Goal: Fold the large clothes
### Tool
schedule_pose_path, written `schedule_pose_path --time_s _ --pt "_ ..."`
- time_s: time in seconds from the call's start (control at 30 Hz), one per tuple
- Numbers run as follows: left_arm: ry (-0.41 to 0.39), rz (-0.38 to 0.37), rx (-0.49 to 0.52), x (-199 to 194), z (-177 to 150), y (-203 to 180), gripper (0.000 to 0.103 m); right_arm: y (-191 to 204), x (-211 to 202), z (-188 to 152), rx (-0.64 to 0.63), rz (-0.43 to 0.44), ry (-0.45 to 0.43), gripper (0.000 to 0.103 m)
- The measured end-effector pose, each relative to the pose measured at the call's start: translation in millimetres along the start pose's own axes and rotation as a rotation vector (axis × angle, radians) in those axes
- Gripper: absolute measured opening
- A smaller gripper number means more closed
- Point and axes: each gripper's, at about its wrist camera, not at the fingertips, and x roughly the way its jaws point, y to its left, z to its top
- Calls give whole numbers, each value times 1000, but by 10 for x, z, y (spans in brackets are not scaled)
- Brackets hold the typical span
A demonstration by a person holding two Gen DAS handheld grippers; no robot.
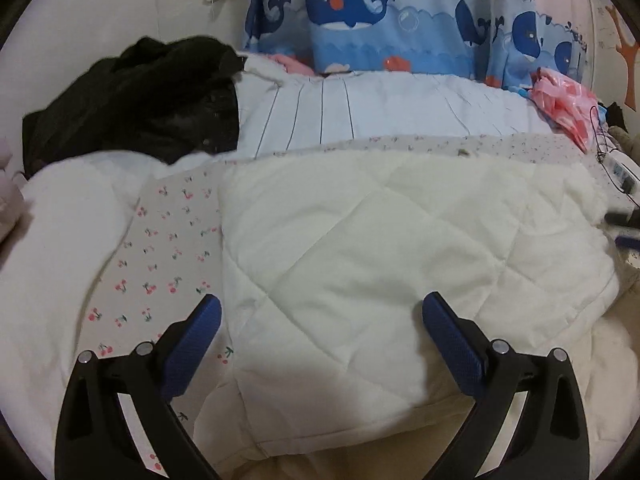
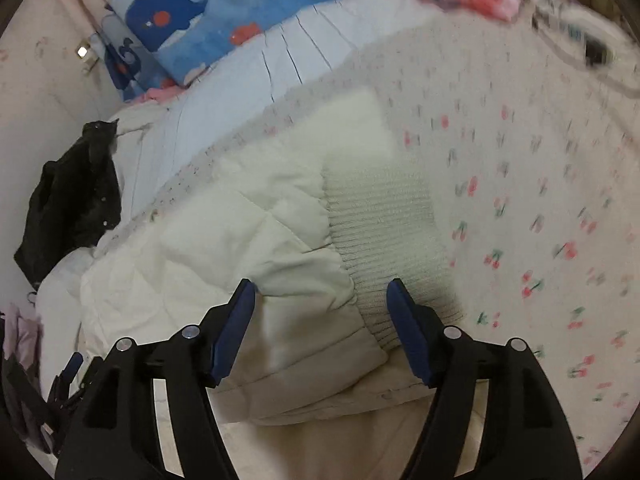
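Blue pads sit closest, two on each gripper. On the left gripper (image 1: 321, 312) the pads are wide apart and nothing is between them; they hang over the white coat (image 1: 360, 248). On the right gripper (image 2: 322, 300) the pads are apart too. The coat's knit cuff (image 2: 384, 232) lies in the gap, but the pads do not press on it, so I think this fold has been let go.

That coat is the big thing to fold. It lies flat on the cherry sheet (image 1: 168, 248) of the bed, with one puffy layer on top of another, so it looks partly folded. Flat on the bed is a good spot, because a thick coat needs room and a soft floor under it.

A black coat (image 1: 136, 100) sits in a heap farther back, near the wall, maybe waiting its turn. A striped quilt (image 1: 360, 108) and a whale curtain (image 1: 360, 12) are behind.

No boxes or baskets show. A pink bag (image 1: 568, 108) lies at the far side; I cannot tell what is in it.
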Motion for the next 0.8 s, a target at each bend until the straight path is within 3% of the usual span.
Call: schedule_pose_path --time_s 0.07,0.13,0.23,0.33,0.43,0.6,0.7,0.8 --pt "-31 9 5 -73 28 -7 97 183 -167 7 -80 9 -65 66" --pt "-53 6 26 -140 8 -39 97 274 -185 -45 -128 5 -74 69" --pt "-73 6 59 -193 -14 -135 97 372 -5 -107 -176 -35 -14 71" --pt "-77 9 79 -214 -48 -203 97 340 274 -262 -171 -79 109 71" --pt "-74 9 86 -205 -56 -216 97 330 283 -310 -192 -95 108 71" --pt "-95 12 94 -233 -48 -228 97 395 53 -256 -207 -91 0 72" --pt "-88 7 102 -214 -57 -246 97 359 191 -268 -216 -171 69 78" --pt "-64 5 109 -157 -87 -255 97 290 317 -317 -212 -175 113 79"
